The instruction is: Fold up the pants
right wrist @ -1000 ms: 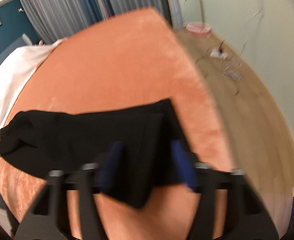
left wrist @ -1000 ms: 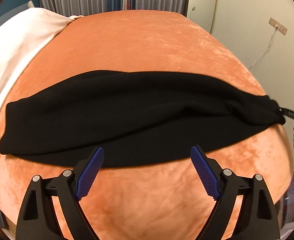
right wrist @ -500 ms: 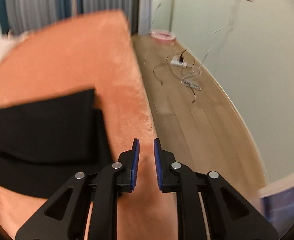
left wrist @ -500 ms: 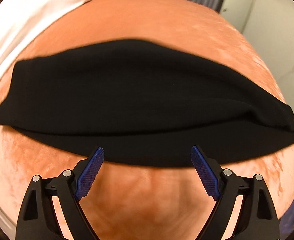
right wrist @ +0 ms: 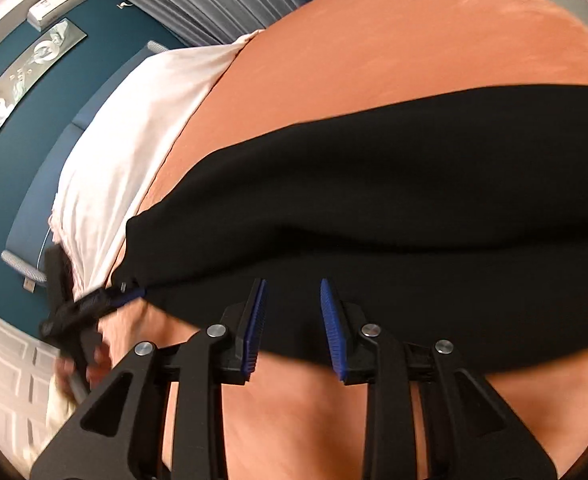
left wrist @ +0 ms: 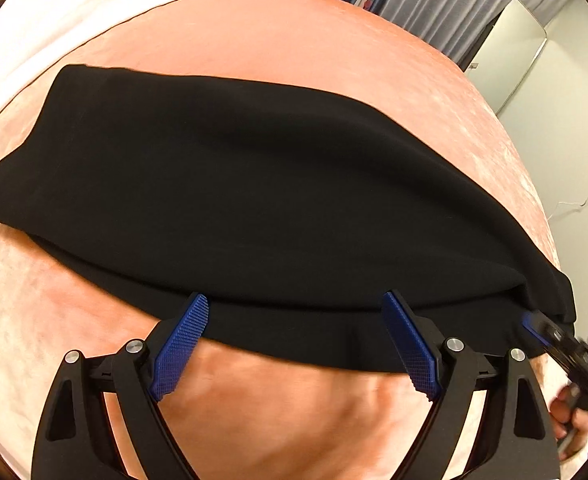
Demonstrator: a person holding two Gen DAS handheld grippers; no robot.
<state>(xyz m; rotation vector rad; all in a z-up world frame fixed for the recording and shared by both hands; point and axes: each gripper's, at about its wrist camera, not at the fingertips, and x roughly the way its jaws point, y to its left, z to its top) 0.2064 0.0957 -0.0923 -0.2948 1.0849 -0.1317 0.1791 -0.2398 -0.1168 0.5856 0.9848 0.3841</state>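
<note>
While the black pants (left wrist: 262,184) lie folded lengthwise across the orange bedspread (left wrist: 294,32), I hold both grippers low over their near edge. My left gripper (left wrist: 298,344) stands wide open, its blue pads (left wrist: 180,346) straddling the hem with nothing pinched between them; the cloth's edge runs just behind the fingertips. My right gripper (right wrist: 292,328) has its jaws only partly apart and opening, the pads set over the dark cloth without pressing on it, so it holds nothing.

From the left wrist view the right gripper (left wrist: 550,332) shows at the pants' right end, with my hand (left wrist: 574,416) on its handle. From the right wrist view the left gripper (right wrist: 94,300) sits at the pants' left end, just beside the fabric's corner, though blur keeps me from telling whether it touches.

A white sheet (right wrist: 134,152) covers the bed beyond the bedspread, near the teal wall (right wrist: 22,168) and grey curtains (right wrist: 222,4).
</note>
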